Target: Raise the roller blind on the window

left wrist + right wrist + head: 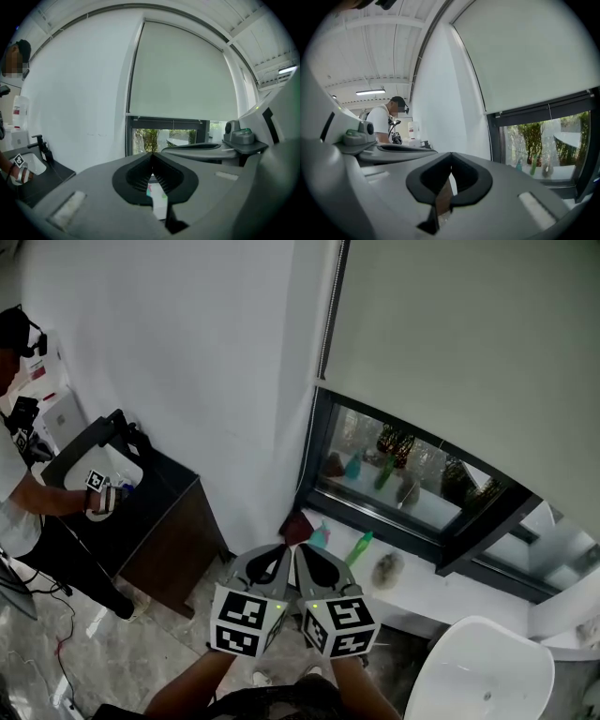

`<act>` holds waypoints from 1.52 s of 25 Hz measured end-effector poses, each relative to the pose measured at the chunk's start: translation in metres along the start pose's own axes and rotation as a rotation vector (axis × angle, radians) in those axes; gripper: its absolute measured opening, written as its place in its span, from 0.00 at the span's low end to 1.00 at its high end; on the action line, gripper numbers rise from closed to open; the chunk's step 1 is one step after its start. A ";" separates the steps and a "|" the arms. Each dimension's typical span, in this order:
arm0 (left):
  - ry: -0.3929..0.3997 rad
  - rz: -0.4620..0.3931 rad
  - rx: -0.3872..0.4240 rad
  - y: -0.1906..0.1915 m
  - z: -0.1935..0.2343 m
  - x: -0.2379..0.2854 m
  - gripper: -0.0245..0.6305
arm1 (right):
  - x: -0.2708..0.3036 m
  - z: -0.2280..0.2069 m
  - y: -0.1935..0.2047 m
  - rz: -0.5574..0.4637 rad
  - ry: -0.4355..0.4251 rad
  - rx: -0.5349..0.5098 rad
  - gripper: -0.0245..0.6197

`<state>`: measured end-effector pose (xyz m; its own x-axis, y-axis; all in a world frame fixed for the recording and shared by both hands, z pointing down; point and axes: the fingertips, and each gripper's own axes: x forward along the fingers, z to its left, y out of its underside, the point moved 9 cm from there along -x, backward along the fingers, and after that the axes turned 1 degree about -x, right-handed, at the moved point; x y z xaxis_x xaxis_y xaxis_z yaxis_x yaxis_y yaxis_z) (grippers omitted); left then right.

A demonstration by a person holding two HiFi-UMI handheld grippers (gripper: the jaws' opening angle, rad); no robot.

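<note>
I hold my left gripper (285, 549) and right gripper (300, 549) side by side low in front of me, each with its fingers (132, 176) pressed together on nothing. The blind (469, 343) hangs ahead, well apart from both, covering most of the window (403, 474) and leaving only a bottom strip of glass bare. Its chain (330, 306) runs down its left edge.

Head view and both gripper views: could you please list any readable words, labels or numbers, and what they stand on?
No text can be read anywhere.
White bottle: red label, too blurred to read.
Left gripper and right gripper cubes: square marker patterns only, no letters.
</note>
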<state>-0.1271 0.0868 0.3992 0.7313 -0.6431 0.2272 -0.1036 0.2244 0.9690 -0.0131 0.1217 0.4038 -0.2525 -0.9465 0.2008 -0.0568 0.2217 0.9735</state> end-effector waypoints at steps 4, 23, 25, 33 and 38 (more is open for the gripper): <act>0.009 0.003 0.002 0.003 0.006 0.001 0.04 | 0.003 0.001 0.000 -0.019 0.013 0.004 0.03; -0.085 -0.017 -0.007 -0.034 0.042 0.097 0.04 | 0.089 -0.075 -0.039 -0.043 -0.137 -0.057 0.03; -0.090 -0.018 -0.016 -0.039 0.044 0.111 0.04 | 0.099 -0.088 -0.047 -0.059 -0.161 -0.068 0.03; -0.125 -0.041 0.003 -0.066 0.051 0.158 0.04 | 0.134 -0.133 -0.081 -0.116 -0.252 -0.116 0.04; -0.160 -0.068 0.011 -0.083 0.054 0.177 0.04 | 0.151 -0.155 -0.099 -0.128 -0.292 -0.147 0.05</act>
<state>-0.0253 -0.0850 0.3642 0.6200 -0.7653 0.1727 -0.0657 0.1687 0.9835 0.1041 -0.0798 0.3551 -0.5190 -0.8528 0.0573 0.0290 0.0494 0.9984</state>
